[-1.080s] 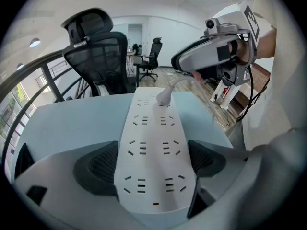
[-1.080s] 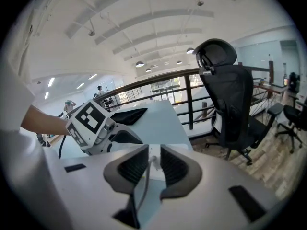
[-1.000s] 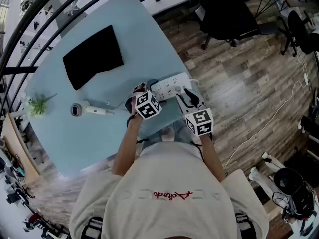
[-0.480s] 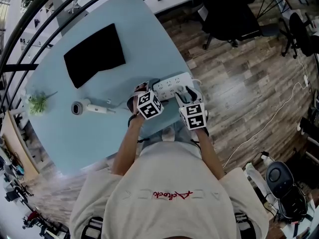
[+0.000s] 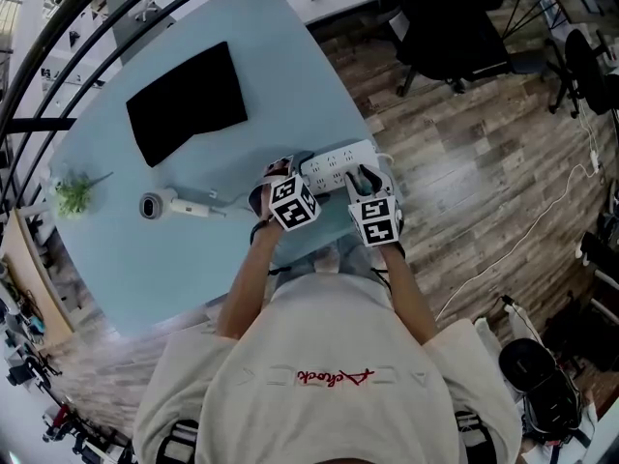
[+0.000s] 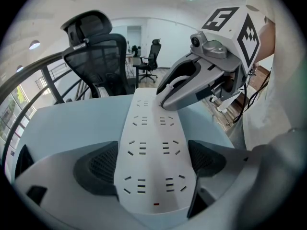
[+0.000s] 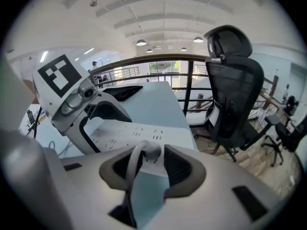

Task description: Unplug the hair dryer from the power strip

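The left gripper (image 6: 151, 159) is clamped across one end of the white power strip (image 6: 148, 123), a pad pressed on each long side. The strip lies flat on the pale blue table (image 5: 184, 269). The right gripper (image 7: 148, 164) has just been closing its jaws, and they now pinch the white plug (image 7: 151, 151) (its cord (image 7: 130, 181) bends down along one pad). The plug stands on the strip's other end, near the table's edge. The hair dryer (image 5: 179, 207) lies well apart, towards the left of the head view.
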